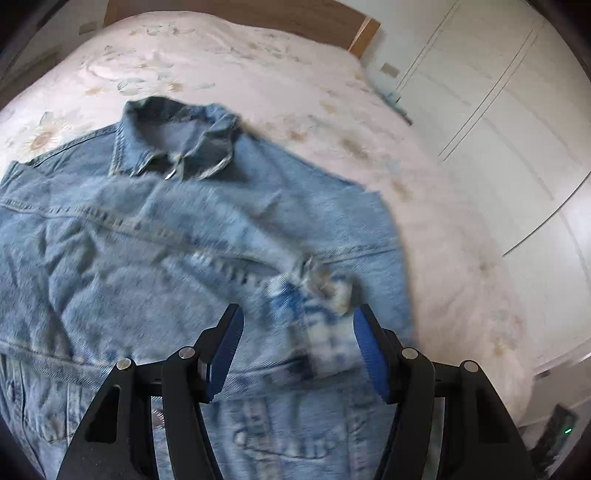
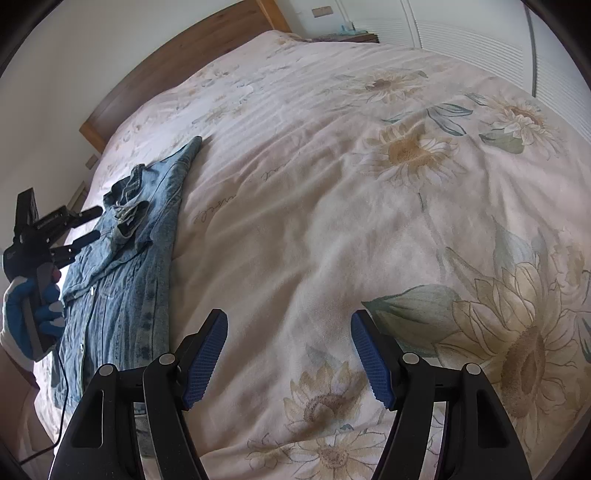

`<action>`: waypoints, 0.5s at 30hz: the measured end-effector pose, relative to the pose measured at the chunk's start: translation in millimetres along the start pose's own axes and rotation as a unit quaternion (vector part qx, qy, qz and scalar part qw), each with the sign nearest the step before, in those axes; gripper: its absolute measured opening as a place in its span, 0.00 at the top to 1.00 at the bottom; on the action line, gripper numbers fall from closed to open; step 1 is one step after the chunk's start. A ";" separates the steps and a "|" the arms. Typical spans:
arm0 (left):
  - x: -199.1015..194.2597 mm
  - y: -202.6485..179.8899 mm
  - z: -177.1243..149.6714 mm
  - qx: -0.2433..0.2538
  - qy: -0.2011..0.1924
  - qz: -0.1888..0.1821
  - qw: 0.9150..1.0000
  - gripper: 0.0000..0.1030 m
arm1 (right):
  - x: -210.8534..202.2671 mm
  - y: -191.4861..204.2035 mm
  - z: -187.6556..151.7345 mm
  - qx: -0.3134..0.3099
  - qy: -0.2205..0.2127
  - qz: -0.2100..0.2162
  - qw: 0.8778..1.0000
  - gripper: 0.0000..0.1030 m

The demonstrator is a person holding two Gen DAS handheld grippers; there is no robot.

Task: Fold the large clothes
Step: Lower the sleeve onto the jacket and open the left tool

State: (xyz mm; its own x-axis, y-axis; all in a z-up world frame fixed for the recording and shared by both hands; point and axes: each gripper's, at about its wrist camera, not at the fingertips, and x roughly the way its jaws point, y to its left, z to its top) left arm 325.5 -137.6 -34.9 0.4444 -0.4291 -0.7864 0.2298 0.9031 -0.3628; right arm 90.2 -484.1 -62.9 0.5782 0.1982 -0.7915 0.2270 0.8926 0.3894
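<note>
The left gripper (image 1: pixel 298 328) hangs above the denim jacket (image 1: pixel 177 236), its 2 blue-padded fingers (image 1: pixel 225 354) spread wide with nothing between them; a folded-in sleeve cuff (image 1: pixel 321 284) lies just ahead of the tips, blurred. The jacket is spread on the floral bedspread (image 1: pixel 258 66), collar (image 1: pixel 177 144) well ahead of that gripper and its hem beneath the gripper body.

The right gripper (image 2: pixel 289 334) is also parted and empty, poised over bare bedspread (image 2: pixel 332 221); the jacket (image 2: pixel 125 280) lies off to its left, apart from its fingers.

Only the right wrist view shows the left gripper (image 2: pixel 88 225) from outside, held in a blue-and-white gloved hand (image 2: pixel 33 314), its fingers pointing over the jacket near the cuff. Only the left wrist view shows the white wardrobe doors (image 1: pixel 498 122) to that gripper's right; the wooden headboard (image 1: pixel 236 14) is far ahead.
</note>
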 end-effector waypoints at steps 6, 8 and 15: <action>29.1 -0.2 -20.5 0.038 0.026 0.065 0.997 0.44 | 1.5 4.0 0.6 -0.004 0.004 -0.001 1.000 0.31; 28.5 -0.7 -15.9 0.035 0.027 0.055 0.998 0.44 | 0.8 6.3 0.3 -0.008 0.004 -0.002 1.000 0.31; -6.5 15.2 12.6 0.034 -0.031 0.043 0.998 0.44 | 0.6 11.1 3.0 -0.014 0.003 -0.006 1.000 0.31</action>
State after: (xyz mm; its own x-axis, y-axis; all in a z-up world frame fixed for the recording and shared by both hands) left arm 337.0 -121.3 -29.1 0.5180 -0.3527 -0.7793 0.2456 0.9340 -0.2595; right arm 95.4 -475.3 -57.6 0.5707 0.1908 -0.7987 0.2114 0.9057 0.3674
